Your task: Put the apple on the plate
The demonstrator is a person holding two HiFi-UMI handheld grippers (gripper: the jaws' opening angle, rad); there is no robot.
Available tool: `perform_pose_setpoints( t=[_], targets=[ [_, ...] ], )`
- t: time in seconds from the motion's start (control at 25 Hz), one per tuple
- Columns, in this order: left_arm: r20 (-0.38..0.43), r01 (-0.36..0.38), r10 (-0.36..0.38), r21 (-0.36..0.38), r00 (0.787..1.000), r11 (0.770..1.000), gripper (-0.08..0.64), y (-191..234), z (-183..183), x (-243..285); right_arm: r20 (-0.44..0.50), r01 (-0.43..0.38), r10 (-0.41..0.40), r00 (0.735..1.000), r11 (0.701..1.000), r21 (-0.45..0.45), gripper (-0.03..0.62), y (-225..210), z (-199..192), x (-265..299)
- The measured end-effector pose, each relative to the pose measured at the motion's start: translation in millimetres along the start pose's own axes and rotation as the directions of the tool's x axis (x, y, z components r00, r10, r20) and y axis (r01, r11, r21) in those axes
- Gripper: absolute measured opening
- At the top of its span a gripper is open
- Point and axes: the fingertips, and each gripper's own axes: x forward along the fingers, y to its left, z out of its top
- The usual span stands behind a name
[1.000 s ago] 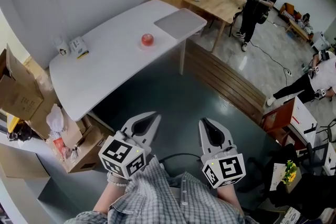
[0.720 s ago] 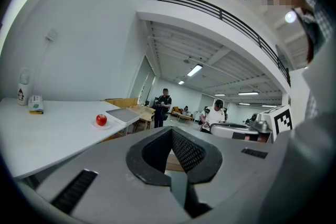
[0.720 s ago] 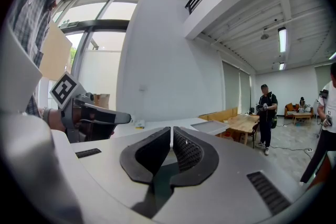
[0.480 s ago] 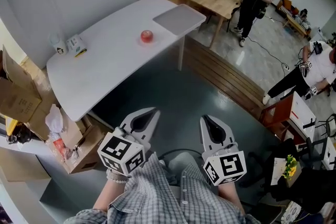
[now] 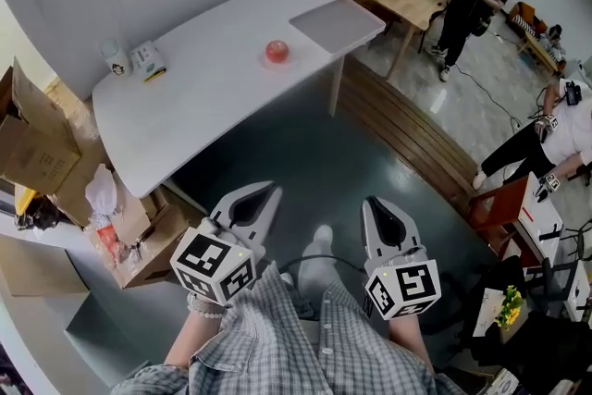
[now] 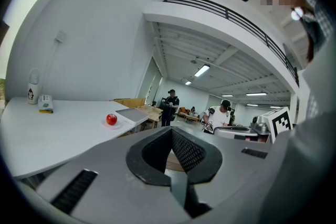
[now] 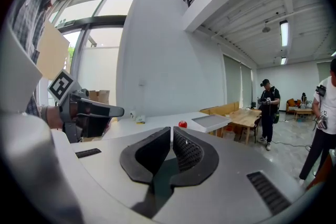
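Standing off from the worktop (image 5: 203, 106): this is looking like the approach step, with nothing grasped yet. Left claw (image 5: 271, 190) and right claw (image 5: 372, 203) are both hanging low in front of the body, over the floor and well apart from the worktop edge. Both are sitting closed and empty. Each gripper view is showing the pads meeting at the tip with nothing between them.

Apple (image 5: 277, 51) is sitting on the far half of the worktop, near the long edge facing the person and just short of a grey slab (image 5: 338, 21) at the corner. It is resting on a small pale disc (image 5: 277, 64) that is reading as the plate. If so, the goal is already looking met, but at this range I'm not calling it for sure. Cup (image 5: 115, 60) and box (image 5: 148, 60) are sitting at the other end by the wall, well apart from the apple and not mattering here.

Next move, as I'm judging it:
- Walking in until the apple is within reach. Neither claw is getting there from here.
- Checking up close whether the disc is really the plate.
- If the apple needs moving, opening one claw wide before reaching.
- Coming in level around the apple's widest part, because it is round and smooth and likely to roll or squirt out of an off-centre pinch.
- Keeping the other claw clear of the slab.
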Motion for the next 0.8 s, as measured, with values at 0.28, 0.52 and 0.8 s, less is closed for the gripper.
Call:
perform_pose_setpoints(
  t=[0.28,0.52,0.8],
  targets=[
    [0.017,-0.055,0.055,-0.001,0.998,0.998,0.009,18.7,12.1,19.3,0.01,-0.074,0.075,0.997,0.996,-0.042,0.031,-6.1,10.2,38.4],
    [0.028,-0.118,0.119,-0.011,0.993,0.993,0.009,36.0,22.6,52.7,0.0,-0.127,0.127,0.992,0.99,-0.066,0.031,-35.6,14.4,73.0],
    [0.059,-0.2,0.201,-0.018,0.978,0.98,0.009,47.3,45.2,94.8,0.008,-0.227,0.228,0.974,0.97,-0.084,0.031,-69.7,32.9,124.3]
  ],
)
